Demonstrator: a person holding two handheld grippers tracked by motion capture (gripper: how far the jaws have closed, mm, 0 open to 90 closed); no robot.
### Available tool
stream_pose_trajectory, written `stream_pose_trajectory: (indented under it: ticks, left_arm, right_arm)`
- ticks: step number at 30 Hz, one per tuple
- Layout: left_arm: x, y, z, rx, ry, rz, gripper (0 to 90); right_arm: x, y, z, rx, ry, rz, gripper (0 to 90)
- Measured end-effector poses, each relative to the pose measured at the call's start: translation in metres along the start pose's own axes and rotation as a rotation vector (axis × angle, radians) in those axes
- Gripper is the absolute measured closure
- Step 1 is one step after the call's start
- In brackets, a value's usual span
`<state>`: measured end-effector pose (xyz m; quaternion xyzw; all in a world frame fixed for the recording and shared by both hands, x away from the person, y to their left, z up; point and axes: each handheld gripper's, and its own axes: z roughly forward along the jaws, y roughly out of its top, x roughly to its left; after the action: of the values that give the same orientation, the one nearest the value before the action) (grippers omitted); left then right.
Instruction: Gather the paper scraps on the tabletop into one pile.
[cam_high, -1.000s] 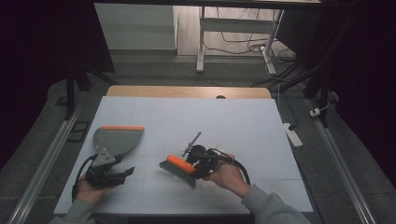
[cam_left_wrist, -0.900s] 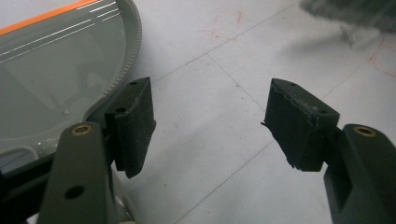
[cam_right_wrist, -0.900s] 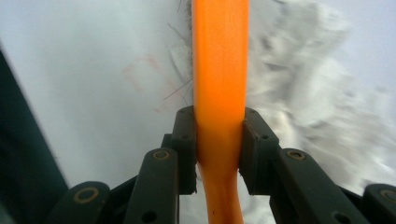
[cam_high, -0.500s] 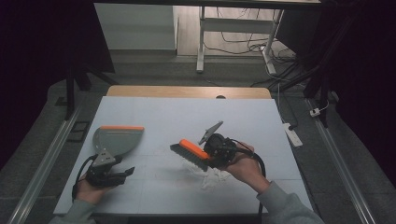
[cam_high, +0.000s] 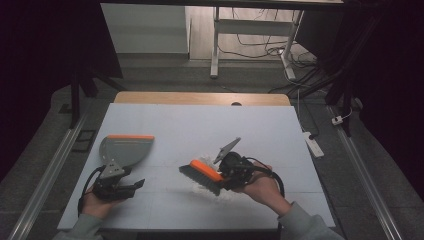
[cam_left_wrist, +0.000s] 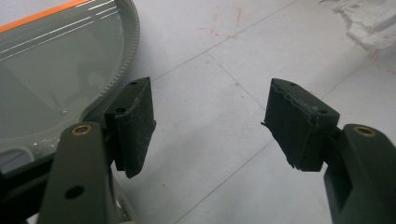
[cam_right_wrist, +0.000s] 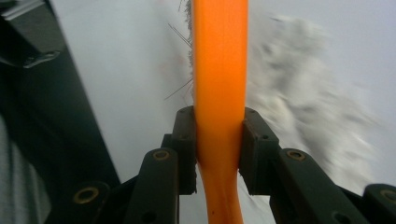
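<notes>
brush: orange-backed hand brush (cam_high: 202, 174), dark bristles down, near-centre of the table, head aimed at about 10 o'clock from my right hand; handle (cam_right_wrist: 219, 93) runs straight up between my right jaws in the right gripper view
right gripper: my right gripper (cam_high: 231, 170) clenched on the brush handle, both pads pressed on the orange plastic; grey three-cornered plate sticks up at 12 o'clock of it
debris: white crumbly pile (cam_high: 207, 186) under and around the bristles, blurred white patch (cam_right_wrist: 303, 93) at 3 o'clock of the handle
dustpan: grey dustpan (cam_high: 123, 149) with orange front lip, at 9 o'clock of the brush, well apart from it; lip faces 12 o'clock
left gripper: my left gripper (cam_high: 131, 186) released, jaws wide, nothing between the pads (cam_left_wrist: 135, 121); sits just at 6 o'clock of the dustpan, pan edge (cam_left_wrist: 60, 79) beside my left pad, can't tell if touching
table: pale blue-white top (cam_high: 200, 125) with faint grid lines, wooden strip along far edge
hands: right hand (cam_high: 262, 187) wraps the right gripper, left hand (cam_high: 97, 202) at bottom left
</notes>
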<state>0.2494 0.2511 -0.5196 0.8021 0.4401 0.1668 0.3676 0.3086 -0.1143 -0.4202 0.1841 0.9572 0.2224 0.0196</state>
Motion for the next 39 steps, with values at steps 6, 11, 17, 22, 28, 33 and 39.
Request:
stream_pose_trajectory:
  ticks: [6,11,17,22,28,33,39]
  left_arm:
    - [0.0,0.0,0.0,0.001,-0.001,0.0,33.8]
    - [0.002,-0.001,-0.001,-0.001,-0.003,-0.003,33.8]
    - [0.002,-0.001,-0.001,-0.002,-0.004,-0.001,33.8]
    - [0.001,-0.001,0.0,0.002,-0.004,0.001,33.8]
    - [0.001,-0.001,-0.001,0.003,-0.001,-0.001,33.8]
    - [0.0,-0.001,0.0,0.006,0.001,0.004,33.6]
    - [0.0,-0.001,0.0,0.007,0.004,0.002,33.7]
  right_arm:
    - [0.013,0.028,0.044,-0.011,0.074,-0.049,70.1]
    - [0.012,0.044,0.069,0.006,0.085,-0.052,70.1]
    - [-0.023,0.033,0.06,0.006,-0.01,0.065,70.1]
    - [-0.031,0.02,0.032,-0.055,-0.011,0.086,70.1]
    - [-0.021,0.004,-0.016,-0.089,-0.058,-0.014,70.1]
    - [-0.012,-0.019,-0.025,0.021,0.007,-0.105,70.1]
    - [0.012,-0.039,0.0,0.213,0.081,-0.222,70.2]
